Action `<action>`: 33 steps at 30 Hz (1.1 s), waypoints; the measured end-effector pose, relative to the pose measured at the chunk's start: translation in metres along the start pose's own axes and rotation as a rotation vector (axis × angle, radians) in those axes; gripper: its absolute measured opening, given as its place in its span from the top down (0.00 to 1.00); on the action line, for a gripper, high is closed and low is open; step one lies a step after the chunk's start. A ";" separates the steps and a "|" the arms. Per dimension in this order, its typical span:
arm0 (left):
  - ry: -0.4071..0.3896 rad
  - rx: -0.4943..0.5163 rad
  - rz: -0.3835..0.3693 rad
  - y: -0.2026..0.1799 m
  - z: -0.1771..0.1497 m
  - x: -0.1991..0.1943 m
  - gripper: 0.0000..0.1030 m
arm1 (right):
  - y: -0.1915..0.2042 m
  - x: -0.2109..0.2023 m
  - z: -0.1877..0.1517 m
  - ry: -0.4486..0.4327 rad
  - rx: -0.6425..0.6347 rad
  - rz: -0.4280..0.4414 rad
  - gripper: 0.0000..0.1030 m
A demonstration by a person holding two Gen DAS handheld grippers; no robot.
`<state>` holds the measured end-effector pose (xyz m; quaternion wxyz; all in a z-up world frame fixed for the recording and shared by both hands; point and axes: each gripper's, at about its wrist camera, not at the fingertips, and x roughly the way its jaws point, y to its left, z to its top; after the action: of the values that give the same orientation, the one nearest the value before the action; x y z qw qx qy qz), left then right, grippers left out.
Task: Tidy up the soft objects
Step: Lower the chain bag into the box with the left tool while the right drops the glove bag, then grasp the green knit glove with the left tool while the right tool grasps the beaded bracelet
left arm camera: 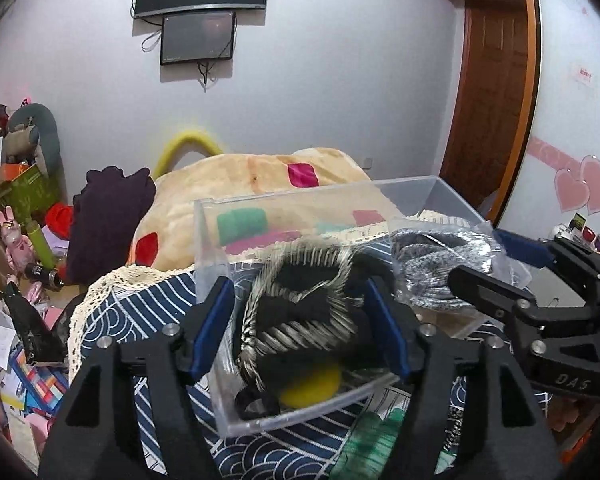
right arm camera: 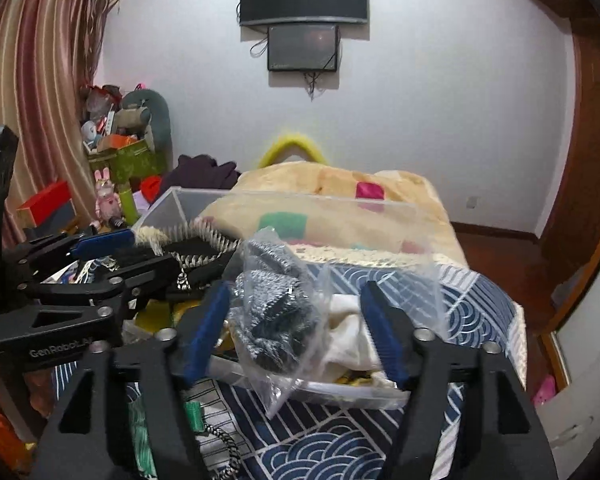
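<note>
A clear plastic bin (left arm camera: 210, 240) stands on a blue wave-patterned cloth (left arm camera: 148, 308). My left gripper (left arm camera: 300, 320) is open over the bin, its fingers either side of a black and striped fabric piece (left arm camera: 300, 312) lying in it above a yellow soft item (left arm camera: 312, 388). My right gripper (right arm camera: 296, 328) is open around a grey knit item in a clear plastic bag (right arm camera: 276, 320) at the bin's (right arm camera: 168, 204) near edge; whether the pads touch the bag I cannot tell. The bag also shows in the left wrist view (left arm camera: 440, 264). White cloth (right arm camera: 352, 340) lies in the bin.
A beige blanket with coloured patches (left arm camera: 240, 192) lies behind the bin. A dark purple garment (left arm camera: 108, 216) and cluttered toys and boxes (left arm camera: 20, 184) are at the left. A green item (left arm camera: 372, 440) lies on the cloth before the bin. A wooden door (left arm camera: 492, 100) is at the right.
</note>
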<state>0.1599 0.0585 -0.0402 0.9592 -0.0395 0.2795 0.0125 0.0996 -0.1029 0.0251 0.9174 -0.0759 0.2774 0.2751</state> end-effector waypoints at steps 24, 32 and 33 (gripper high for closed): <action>0.030 -0.013 -0.025 -0.003 -0.067 -0.055 0.02 | 0.004 -0.054 -0.037 -0.038 0.007 0.041 0.30; 0.106 -0.024 -0.071 -0.008 -0.095 -0.033 0.03 | 0.004 -0.017 -0.064 0.114 0.044 0.105 0.57; 0.110 -0.023 -0.079 -0.009 -0.097 -0.032 0.09 | 0.005 -0.016 -0.067 0.125 0.043 0.112 0.59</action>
<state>0.0813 0.0412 -0.1041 0.9417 -0.0619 0.3299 -0.0243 0.0546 -0.1254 -0.0217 0.8830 -0.0576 0.3437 0.3145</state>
